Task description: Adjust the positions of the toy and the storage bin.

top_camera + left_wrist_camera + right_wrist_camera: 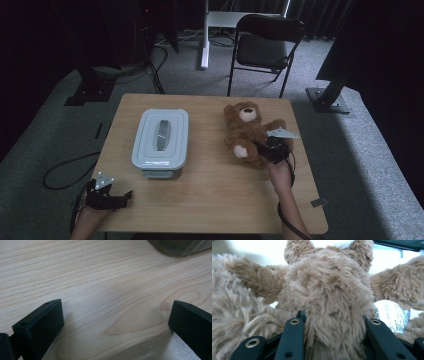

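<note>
Right gripper (334, 322) has its jaws squeezed into the teddy bear (250, 131), which lies on the right side of the table (210, 200). Plush looks light and squishy, so a deep bite on the belly seems safest. Left gripper (116, 317) sits open, holding nothing.

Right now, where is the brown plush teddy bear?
In the high view, the brown plush teddy bear lies on the right side of the wooden table, right of the grey lidded plastic box, with the right gripper shut on its body.
</note>
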Demonstrator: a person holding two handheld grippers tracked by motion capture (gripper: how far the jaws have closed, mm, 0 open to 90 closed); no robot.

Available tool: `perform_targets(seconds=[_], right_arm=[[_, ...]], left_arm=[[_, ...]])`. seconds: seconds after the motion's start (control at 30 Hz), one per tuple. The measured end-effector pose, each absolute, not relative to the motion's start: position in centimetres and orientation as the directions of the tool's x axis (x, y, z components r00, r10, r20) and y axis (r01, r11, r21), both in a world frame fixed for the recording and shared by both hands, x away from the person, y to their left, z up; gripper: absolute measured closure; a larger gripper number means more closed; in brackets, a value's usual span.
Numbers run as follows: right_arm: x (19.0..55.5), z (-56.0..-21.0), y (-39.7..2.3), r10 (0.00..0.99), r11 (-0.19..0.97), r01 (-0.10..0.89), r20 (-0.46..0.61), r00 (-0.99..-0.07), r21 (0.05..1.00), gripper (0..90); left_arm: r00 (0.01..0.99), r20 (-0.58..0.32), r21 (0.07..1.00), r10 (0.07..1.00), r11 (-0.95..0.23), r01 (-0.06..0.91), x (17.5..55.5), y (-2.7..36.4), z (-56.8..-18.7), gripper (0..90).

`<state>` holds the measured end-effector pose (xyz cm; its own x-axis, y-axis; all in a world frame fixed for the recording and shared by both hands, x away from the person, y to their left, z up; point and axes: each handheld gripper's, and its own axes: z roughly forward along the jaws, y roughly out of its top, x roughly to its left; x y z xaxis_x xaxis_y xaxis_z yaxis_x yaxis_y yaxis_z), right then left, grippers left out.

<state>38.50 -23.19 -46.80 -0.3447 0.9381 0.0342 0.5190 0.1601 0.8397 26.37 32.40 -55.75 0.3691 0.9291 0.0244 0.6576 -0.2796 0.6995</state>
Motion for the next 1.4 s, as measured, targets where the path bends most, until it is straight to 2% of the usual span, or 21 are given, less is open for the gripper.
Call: perform_targets(seconds=[0.17,0.2,0.3,0.37,0.43,0.57,0.77,0.97,1.07,1.2,1.4], right_arm=[[40.7,-46.6,-25.3,0.981,0.062,0.547,0.049,-0.187,0.835,65.4],[40.7,-46.6,-25.3,0.981,0.062,0.547,0.049,-0.187,0.835,65.4],[42.2,-47.0,-26.3,0.993,-0.001,0.556,0.064,-0.095,0.831,63.8],[42.6,-47.3,-26.6,0.994,-0.017,0.565,0.076,-0.081,0.825,62.4],[43.6,-49.1,-26.8,0.994,-0.037,0.624,0.090,-0.054,0.781,50.5],[43.2,-49.9,-27.2,0.988,-0.080,0.607,0.143,-0.057,0.791,29.7],[42.8,-48.9,-27.6,0.987,-0.068,0.619,0.142,-0.072,0.782,11.2],[41.6,-47.3,-27.9,0.981,-0.074,0.582,0.163,-0.103,0.810,11.4],[41.0,-46.5,-27.5,0.983,-0.054,0.559,0.141,-0.114,0.827,13.0],[40.2,-44.9,-25.4,0.975,-0.020,0.525,0.134,-0.180,0.851,12.8],[39.3,-43.6,-20.7,0.955,0.086,0.468,0.061,-0.289,0.879,12.8]], left_arm=[[0.368,0.024,0.700,0.929,-0.278,0.658,26.4,32.4,-55.8,0.7],[0.368,0.024,0.700,0.929,-0.278,0.658,26.4,32.4,-55.8,0.7],[0.369,0.024,0.700,0.929,-0.279,0.657,26.4,32.4,-55.8,0.7],[0.369,0.024,0.700,0.929,-0.279,0.657,26.4,32.4,-55.8,0.7],[0.369,0.024,0.699,0.929,-0.279,0.658,26.4,32.4,-55.8,0.7],[0.370,0.025,0.699,0.929,-0.281,0.658,26.4,32.4,-55.7,0.7],[0.378,0.002,0.707,0.926,-0.268,0.654,26.4,32.4,-55.7,0.6],[0.341,-0.008,0.739,0.940,-0.224,0.636,26.7,32.7,-55.2,0.6],[0.322,-0.007,0.751,0.947,-0.208,0.627,26.9,33.0,-54.9,0.6],[0.295,0.007,0.761,0.955,-0.197,0.618,27.8,33.4,-54.3,0.7],[0.302,0.040,0.755,0.952,-0.227,0.615,29.3,33.2,-53.9,0.7]])
